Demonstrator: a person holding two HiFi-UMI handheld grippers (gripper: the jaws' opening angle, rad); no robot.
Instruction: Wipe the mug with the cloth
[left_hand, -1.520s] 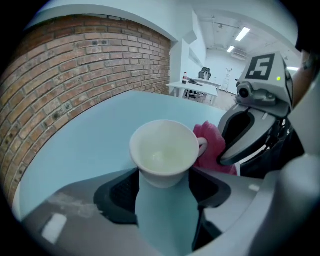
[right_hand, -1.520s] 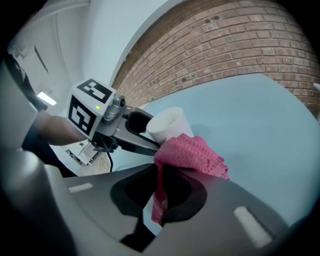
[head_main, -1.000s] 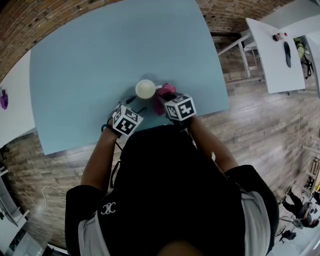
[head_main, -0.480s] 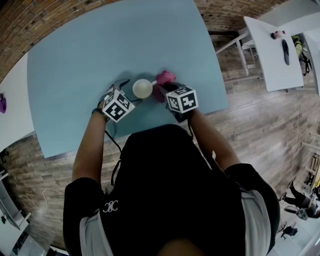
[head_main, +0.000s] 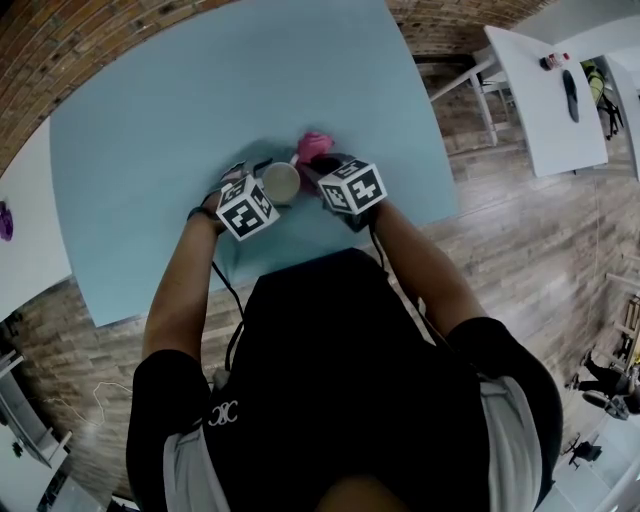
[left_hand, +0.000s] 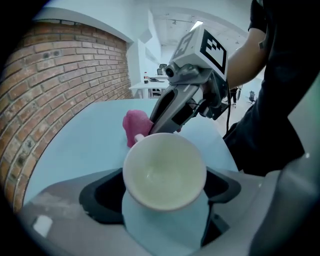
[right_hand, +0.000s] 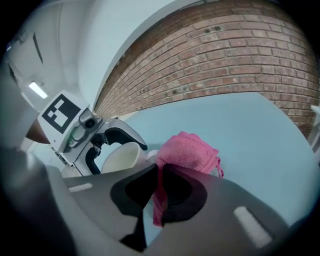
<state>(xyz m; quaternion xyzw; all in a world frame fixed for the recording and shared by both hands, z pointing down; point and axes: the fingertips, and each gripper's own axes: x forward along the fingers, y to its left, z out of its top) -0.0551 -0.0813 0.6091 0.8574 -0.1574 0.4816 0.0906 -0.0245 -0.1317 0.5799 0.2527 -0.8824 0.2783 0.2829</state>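
— How does the left gripper (left_hand: 164, 200) stand?

— Tipped steeply down near the table's (head_main: 150, 120) near edge. Its jaws have just been opening and are spread wide, with the mug (left_hand: 165, 170) between them.

— And the right gripper (right_hand: 160, 195)?

— It slants down less steeply, its jaws pinched together on the cloth (right_hand: 187, 150).

— The arms?

— Both bare forearms, left (head_main: 185, 290) and right (head_main: 410, 270), reach forward from the body and converge, so the marker cubes sit close together.

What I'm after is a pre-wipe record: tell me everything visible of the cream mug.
The cream, glazed ceramic-looking mug is empty, mouth up, on the light blue table. It sits between the left gripper's jaws, which have just been opening and stand wide. Its handle points at the pink cloth pinched by the right gripper.
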